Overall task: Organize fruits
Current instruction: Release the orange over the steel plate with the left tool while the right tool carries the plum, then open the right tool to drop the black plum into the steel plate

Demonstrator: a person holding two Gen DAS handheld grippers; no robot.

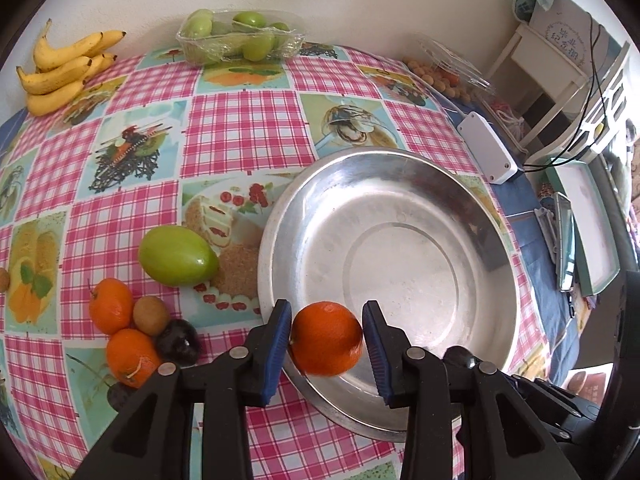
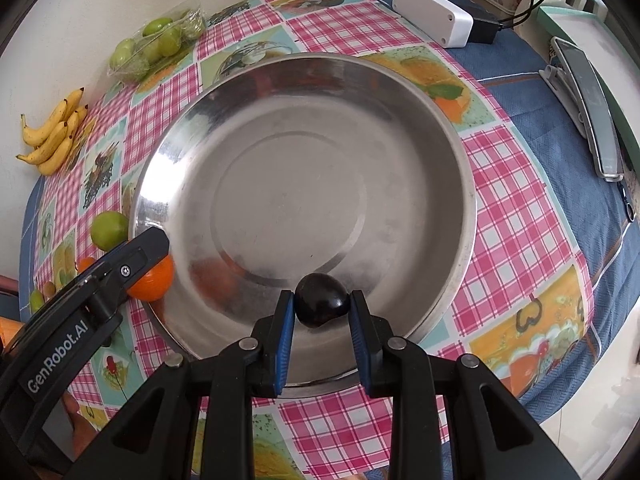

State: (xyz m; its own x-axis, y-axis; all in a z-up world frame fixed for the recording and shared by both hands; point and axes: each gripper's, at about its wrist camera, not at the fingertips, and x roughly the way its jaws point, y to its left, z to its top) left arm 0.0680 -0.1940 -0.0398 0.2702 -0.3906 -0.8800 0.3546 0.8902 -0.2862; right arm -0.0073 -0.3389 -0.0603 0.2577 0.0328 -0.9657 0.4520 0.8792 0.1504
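Observation:
A small orange [image 1: 326,338] sits between the blue pads of my left gripper [image 1: 328,308], which touch it on both sides; it hangs over the near left rim of the steel bowl [image 1: 400,152]. In the right wrist view the same orange [image 2: 154,282] shows under a left finger [image 2: 132,260] at the bowl's [image 2: 460,152] left rim. My right gripper [image 2: 321,300] is shut on a dark plum [image 2: 320,306], low over the bowl's near inner slope. The bowl holds no other fruit.
Left of the bowl lie a green fruit [image 1: 178,256], two oranges [image 1: 110,306], a kiwi [image 1: 151,315] and a dark plum [image 1: 178,340]. Bananas [image 1: 60,72] and a wrapped tray of green fruit [image 1: 240,36] are by the wall. A white box [image 1: 486,148] lies at the right.

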